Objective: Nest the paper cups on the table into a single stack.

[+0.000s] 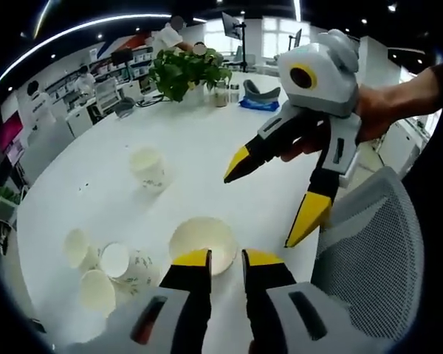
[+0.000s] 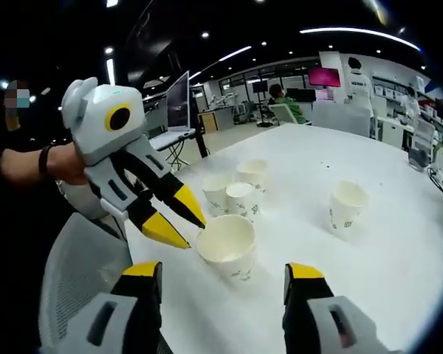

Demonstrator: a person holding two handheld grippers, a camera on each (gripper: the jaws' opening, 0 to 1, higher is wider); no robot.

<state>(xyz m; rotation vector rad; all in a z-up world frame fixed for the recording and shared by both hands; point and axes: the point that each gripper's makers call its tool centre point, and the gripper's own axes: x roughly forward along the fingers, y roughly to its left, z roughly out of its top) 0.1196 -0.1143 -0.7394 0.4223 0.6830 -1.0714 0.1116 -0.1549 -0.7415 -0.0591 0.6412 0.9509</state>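
This is an open-plan office. A large round white table (image 1: 207, 140) stands under a dark ceiling with recessed spotlights and a curved white light strip (image 1: 74, 33). A grey mesh-backed office chair (image 1: 373, 243) sits at the table's edge. A dark computer monitor on a stand (image 2: 179, 99) and what seem to be desks with seated people (image 2: 280, 99) line the background, beside a green leafy potted plant (image 1: 186, 72).
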